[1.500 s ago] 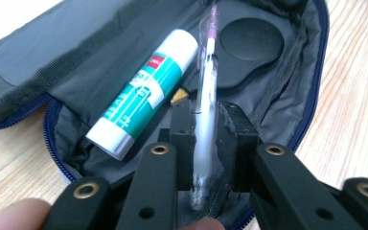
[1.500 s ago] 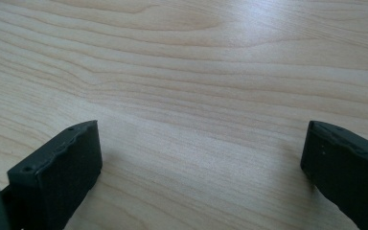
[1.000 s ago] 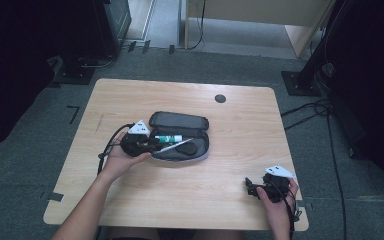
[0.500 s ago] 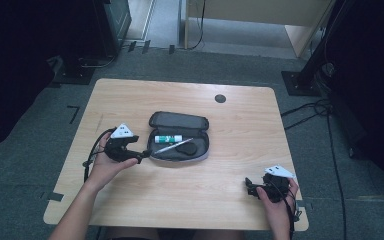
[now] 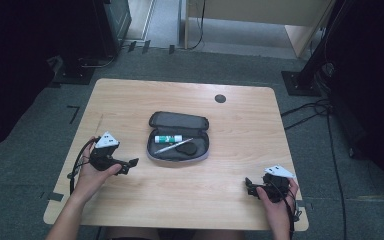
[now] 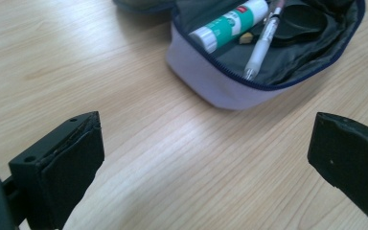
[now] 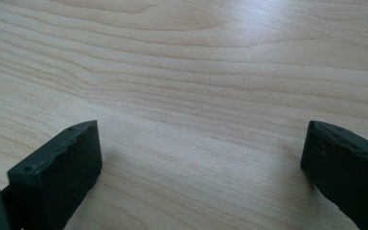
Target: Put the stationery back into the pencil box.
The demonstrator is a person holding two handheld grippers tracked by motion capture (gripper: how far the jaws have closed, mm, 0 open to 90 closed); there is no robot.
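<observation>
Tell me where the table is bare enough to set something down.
Bare wood lies between the open pencil case and the right claw, along the far edge near the black cap, and on the table far left. The tightest gap is between the left claw and the case.

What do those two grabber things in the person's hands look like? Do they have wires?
Both are black. The left gripper and the right gripper each carry a pale grey three-cornered plate on top, and a thin black cable loops from the left one. Up close, each jaw is a chunky black block with a flat pad and small holes. The person's forearms are bare; no sleeves show.
</observation>
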